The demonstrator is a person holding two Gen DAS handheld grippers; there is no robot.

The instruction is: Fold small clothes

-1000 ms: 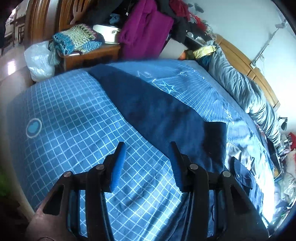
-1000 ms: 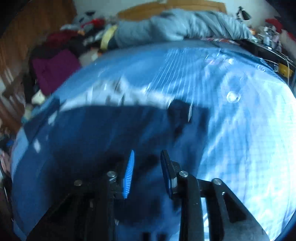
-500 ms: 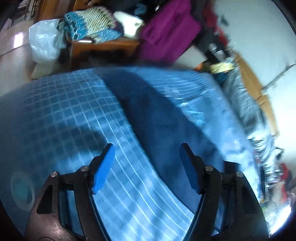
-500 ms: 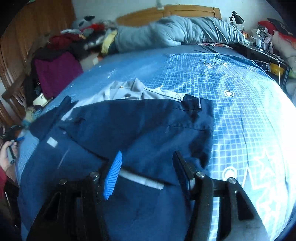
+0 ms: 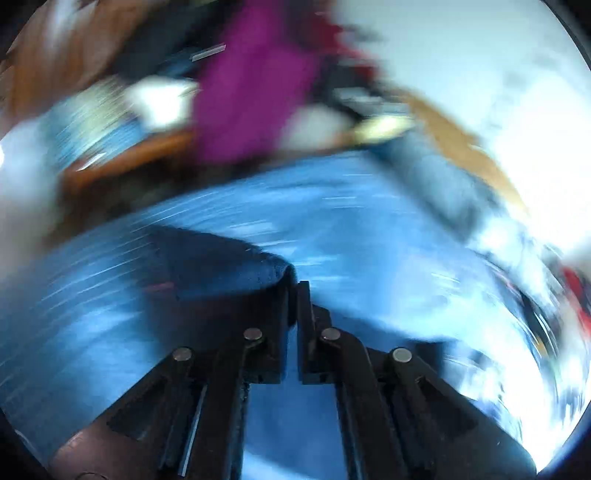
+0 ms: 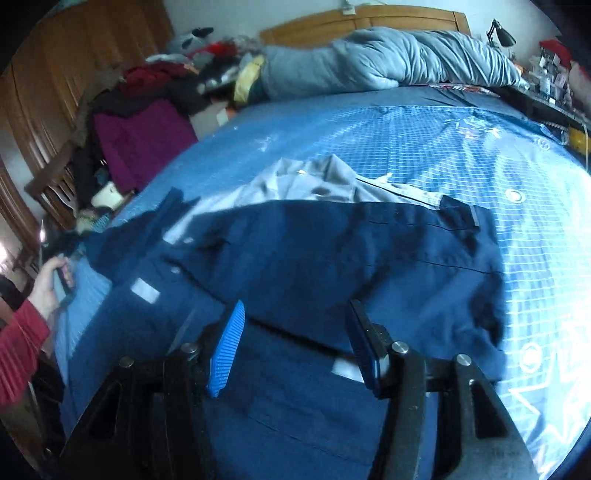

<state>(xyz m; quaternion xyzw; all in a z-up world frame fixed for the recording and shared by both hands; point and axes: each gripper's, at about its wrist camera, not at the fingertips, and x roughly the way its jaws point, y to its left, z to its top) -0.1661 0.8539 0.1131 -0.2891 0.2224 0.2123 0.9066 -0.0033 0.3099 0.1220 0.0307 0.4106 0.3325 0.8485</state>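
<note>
A dark navy garment (image 6: 332,258) lies spread on the blue checked bedsheet (image 6: 461,155), partly over a light grey garment (image 6: 314,181). My right gripper (image 6: 295,347) hovers low over the navy cloth's near part, jaws open, nothing pressed between the blue pads (image 6: 227,347). In the blurred left wrist view my left gripper (image 5: 295,284) is shut, and a fold of the navy garment (image 5: 221,266) is pinched at its tips. In the right wrist view a hand (image 6: 51,280) in a red sleeve holds that gripper at the garment's far left end.
A rolled grey duvet (image 6: 406,59) lies along the wooden headboard (image 6: 362,18). Piled clothes, a purple one (image 6: 140,140) among them, crowd the bed's left side beside a wooden chair. A lamp and clutter stand at the far right.
My left gripper went from wide open to shut on the navy cloth's edge and swung, blurring its view. The right gripper opened wider and drew back over the garment.
</note>
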